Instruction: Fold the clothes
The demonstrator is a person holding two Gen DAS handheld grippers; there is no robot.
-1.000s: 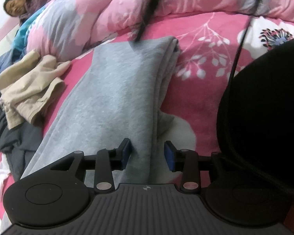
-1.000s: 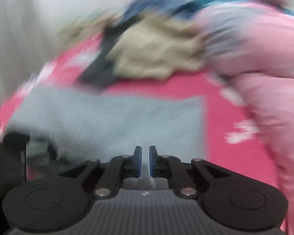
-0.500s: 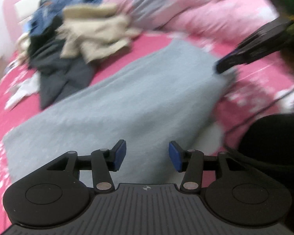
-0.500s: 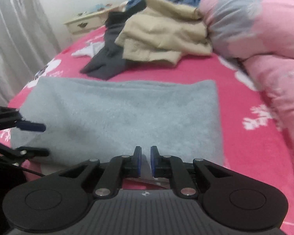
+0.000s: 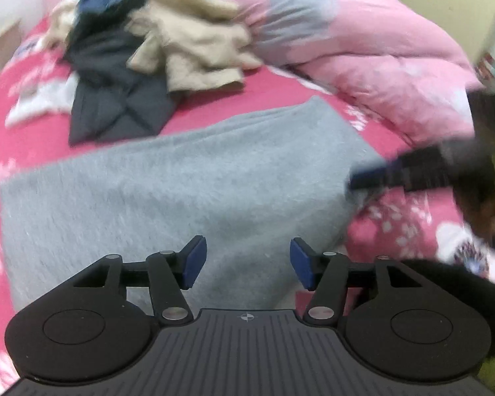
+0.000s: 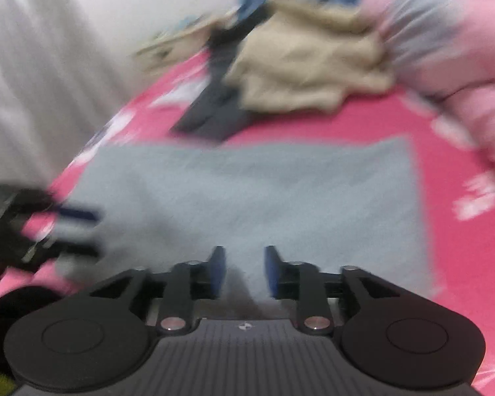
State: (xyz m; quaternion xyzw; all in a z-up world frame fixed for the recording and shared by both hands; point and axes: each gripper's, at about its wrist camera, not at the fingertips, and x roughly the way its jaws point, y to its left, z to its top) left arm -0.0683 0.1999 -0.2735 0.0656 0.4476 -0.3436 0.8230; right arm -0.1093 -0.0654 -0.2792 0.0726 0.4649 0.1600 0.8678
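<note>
Both grippers are opening over the grey cloth (image 5: 181,191).
The right gripper (image 6: 244,272), nearly closed before, is spreading; the left gripper (image 5: 246,267) is widening further.

Home bedroom: pink floral bedsheet (image 5: 274,95), puffy duvet (image 5: 363,43), heaped clothes (image 5: 188,43).

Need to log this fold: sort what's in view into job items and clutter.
In the job:
- grey garment
- left tool, open
- right tool, open

Lying about:
- beige clothes
- dark garment
- pink duvet
</note>
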